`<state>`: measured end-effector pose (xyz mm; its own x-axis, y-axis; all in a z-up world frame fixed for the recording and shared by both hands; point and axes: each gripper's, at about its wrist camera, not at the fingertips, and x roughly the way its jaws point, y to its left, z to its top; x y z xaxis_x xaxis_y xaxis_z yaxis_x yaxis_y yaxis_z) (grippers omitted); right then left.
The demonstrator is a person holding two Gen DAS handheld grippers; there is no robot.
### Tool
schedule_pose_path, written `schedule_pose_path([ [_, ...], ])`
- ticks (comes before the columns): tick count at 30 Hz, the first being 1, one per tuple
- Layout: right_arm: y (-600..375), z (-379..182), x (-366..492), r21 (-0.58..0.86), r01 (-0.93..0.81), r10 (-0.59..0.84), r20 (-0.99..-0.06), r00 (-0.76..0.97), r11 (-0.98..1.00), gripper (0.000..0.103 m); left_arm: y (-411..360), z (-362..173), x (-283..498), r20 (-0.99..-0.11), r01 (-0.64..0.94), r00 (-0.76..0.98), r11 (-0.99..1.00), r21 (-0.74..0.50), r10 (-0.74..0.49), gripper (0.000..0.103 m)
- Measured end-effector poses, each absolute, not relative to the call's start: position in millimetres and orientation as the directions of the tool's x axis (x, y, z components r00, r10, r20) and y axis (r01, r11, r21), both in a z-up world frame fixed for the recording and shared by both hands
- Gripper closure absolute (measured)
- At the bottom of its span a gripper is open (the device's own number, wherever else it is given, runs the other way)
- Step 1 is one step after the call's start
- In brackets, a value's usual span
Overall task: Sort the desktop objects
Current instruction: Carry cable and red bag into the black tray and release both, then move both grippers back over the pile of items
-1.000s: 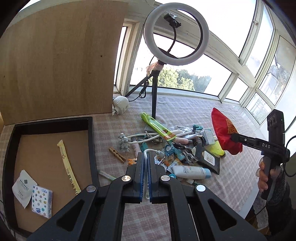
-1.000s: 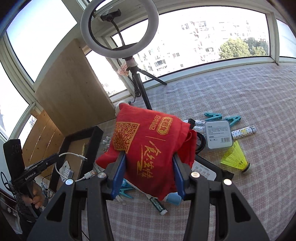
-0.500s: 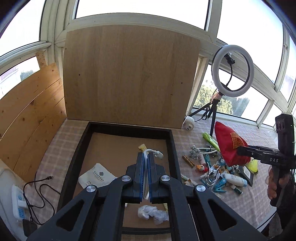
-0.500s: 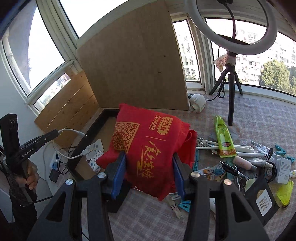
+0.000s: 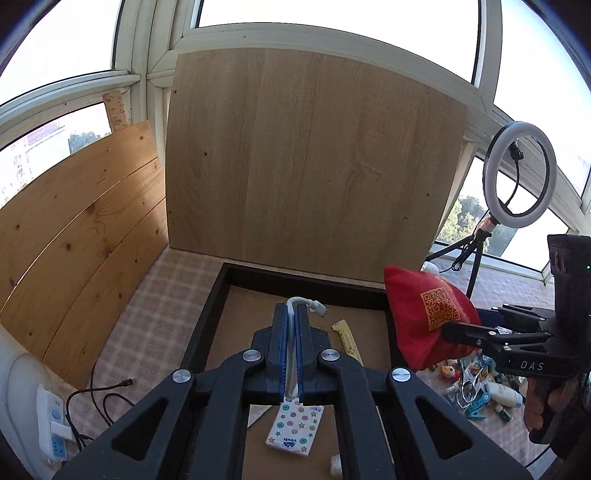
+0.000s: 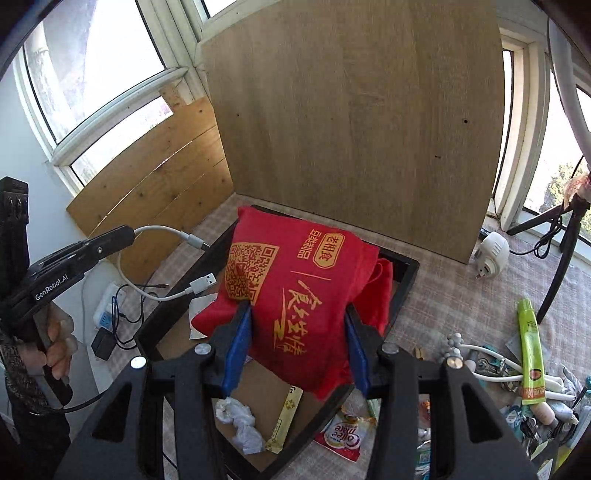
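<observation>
Over the tray, the left gripper pinched a cable; the right gripper's fingers clamped a red bag.

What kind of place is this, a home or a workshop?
Probably a home's glazed balcony used for recording: windows wrap round it, a ring light stands on a tripod, and household clutter lies on a checked cloth.

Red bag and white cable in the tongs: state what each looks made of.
Red bag: looks like soft matte fabric, perhaps non-woven; it creases and bulges between the right tongs, with gold print. White cable: seemingly smooth plastic-sheathed cord with metal plugs; it bends freely from the left tongs.
</observation>
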<state>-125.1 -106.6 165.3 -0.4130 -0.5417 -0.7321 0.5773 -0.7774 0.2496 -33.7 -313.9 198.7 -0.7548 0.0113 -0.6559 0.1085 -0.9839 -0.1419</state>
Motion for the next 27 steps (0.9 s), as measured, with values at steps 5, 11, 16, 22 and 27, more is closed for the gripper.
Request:
schedule_pose_path([
  [5, -132, 164, -139, 0.181, 0.592, -0.497, -0.755, -0.428, -0.785, 0.040, -326, 189, -55, -0.675, 0.170, -0.735, -0.980, -0.106, -0.054, 0.079],
  [11, -113, 170, -146, 0.204, 0.572, -0.510, -0.737, -0.445, -0.794, 0.040, -332, 186, -51, -0.670, 0.181, -0.740, -0.976, -0.123, -0.053, 0.072],
  [16, -82, 174, -152, 0.244, 0.526, -0.510, -0.735, -0.447, -0.814, 0.040, -323, 185, -48, -0.678, 0.149, -0.735, -0.979, -0.137, -0.017, 0.072],
  [22, -21, 183, -140, 0.229, 0.464, -0.466, -0.732, -0.498, -0.855, 0.040, -291, 182, -44, -0.685, 0.068, -0.727, -0.987, -0.148, 0.052, 0.072],
  [27, 39, 187, -124, 0.192, 0.400, -0.400, -0.740, -0.541, -0.896, 0.040, -248, 175, -44, -0.704, -0.035, -0.697, -0.988, -0.153, 0.134, 0.072],
])
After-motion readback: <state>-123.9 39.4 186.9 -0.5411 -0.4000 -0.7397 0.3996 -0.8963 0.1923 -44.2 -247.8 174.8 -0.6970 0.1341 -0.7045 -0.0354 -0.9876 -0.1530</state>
